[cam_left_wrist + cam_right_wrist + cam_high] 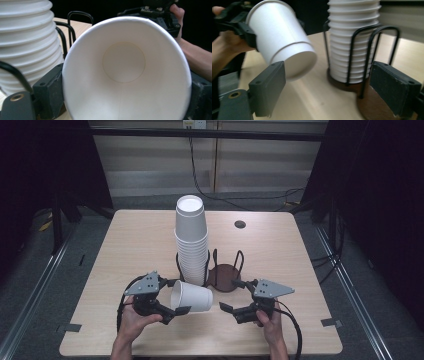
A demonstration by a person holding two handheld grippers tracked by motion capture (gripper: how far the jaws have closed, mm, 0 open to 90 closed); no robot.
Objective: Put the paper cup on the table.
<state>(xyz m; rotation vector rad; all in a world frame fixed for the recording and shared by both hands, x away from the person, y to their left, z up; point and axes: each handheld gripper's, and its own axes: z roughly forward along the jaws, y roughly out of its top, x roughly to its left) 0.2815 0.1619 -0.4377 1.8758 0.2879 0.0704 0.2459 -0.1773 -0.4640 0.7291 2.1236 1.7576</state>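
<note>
The left gripper [175, 296] grips a single white paper cup [192, 296] by its rim end, jaws pressed on either side of the mouth, and holds it on its side just above the table [280, 250], its base pointing toward the right gripper [236, 295]. Seen from the left gripper view, the cup [125, 75] is empty, with only its bare white bottom showing. Just behind it stands a tall stack of white cups [191, 240], nested upside down inside one half of a black wire cup holder [220, 272]; the holder's other half, with its round brown base, has nothing in it. The right gripper's jaws are spread wide, grasping nothing, near the cup's base.
</note>
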